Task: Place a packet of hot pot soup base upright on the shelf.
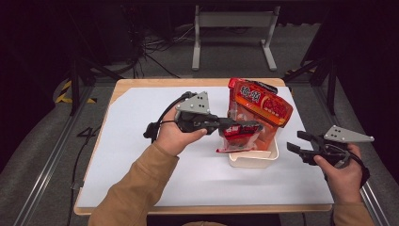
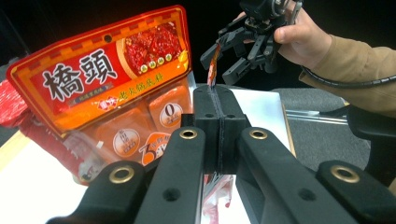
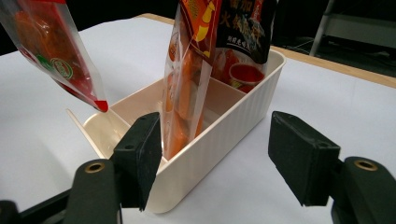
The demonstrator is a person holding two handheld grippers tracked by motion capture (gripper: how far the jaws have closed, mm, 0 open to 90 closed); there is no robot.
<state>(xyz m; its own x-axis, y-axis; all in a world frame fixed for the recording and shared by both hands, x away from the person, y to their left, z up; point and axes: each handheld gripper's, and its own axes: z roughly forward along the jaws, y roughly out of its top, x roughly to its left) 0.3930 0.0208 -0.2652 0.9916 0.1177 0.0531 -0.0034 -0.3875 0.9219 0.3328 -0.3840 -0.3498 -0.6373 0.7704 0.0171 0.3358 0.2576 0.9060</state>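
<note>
In the high view, the left gripper (image 1: 237, 126) covers the middle of a small red packet (image 1: 237, 136), so its print cannot be read. The cream bin (image 1: 254, 159) is mostly hidden behind that packet and the large orange pouch (image 1: 261, 104) standing in it. In the left gripper view, the packet is reduced to a thin edge (image 2: 212, 70) above the pressed-together jaws. In the right gripper view, the tops of the orange pouch (image 3: 187, 70), a dark pouch (image 3: 240, 37) and the hanging packet (image 3: 56, 56) are cut off by the upper edge. The person's forearms leave the bottom of the high view.

A lab: dark room, aluminium frame rails (image 1: 47, 160), floor cables (image 1: 155, 47), white-topped table (image 1: 141, 141).
</note>
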